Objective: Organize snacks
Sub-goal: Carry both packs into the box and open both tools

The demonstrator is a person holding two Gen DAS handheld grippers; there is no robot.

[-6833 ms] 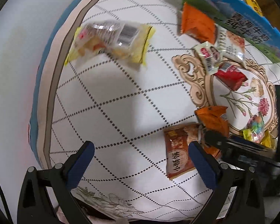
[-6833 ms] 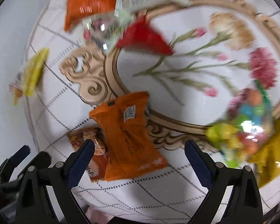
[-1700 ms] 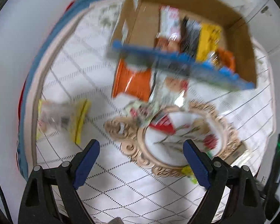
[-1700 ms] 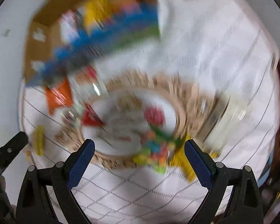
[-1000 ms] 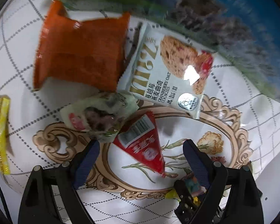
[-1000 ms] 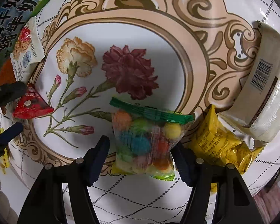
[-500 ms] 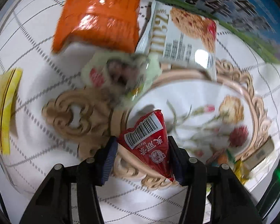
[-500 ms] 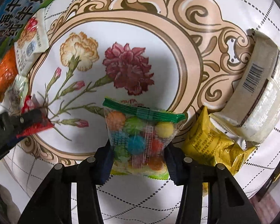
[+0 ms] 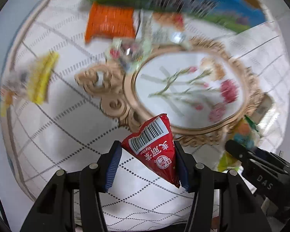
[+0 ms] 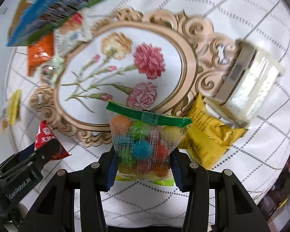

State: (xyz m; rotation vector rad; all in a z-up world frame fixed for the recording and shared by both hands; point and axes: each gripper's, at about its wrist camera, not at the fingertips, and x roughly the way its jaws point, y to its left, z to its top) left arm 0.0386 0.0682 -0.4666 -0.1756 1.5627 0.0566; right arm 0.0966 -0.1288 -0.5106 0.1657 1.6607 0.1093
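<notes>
Jaws of left gripper [image 9: 147, 160] clamp red triangular packet [image 9: 154, 148]; right gripper [image 10: 143, 166] jaws clamp candy bag [image 10: 143, 145]

Your left gripper [image 9: 147, 163] has ribbed blue rubbery fingers [image 9: 114, 162] on matt black plastic, pinching a glossy red foil packet [image 9: 154, 150]. Your right gripper [image 10: 143, 167] grips a shiny clear plastic candy bag [image 10: 143, 145] with a crimped green seal. The printed tablecloth [image 10: 241, 154] looks smooth and matt.
</notes>
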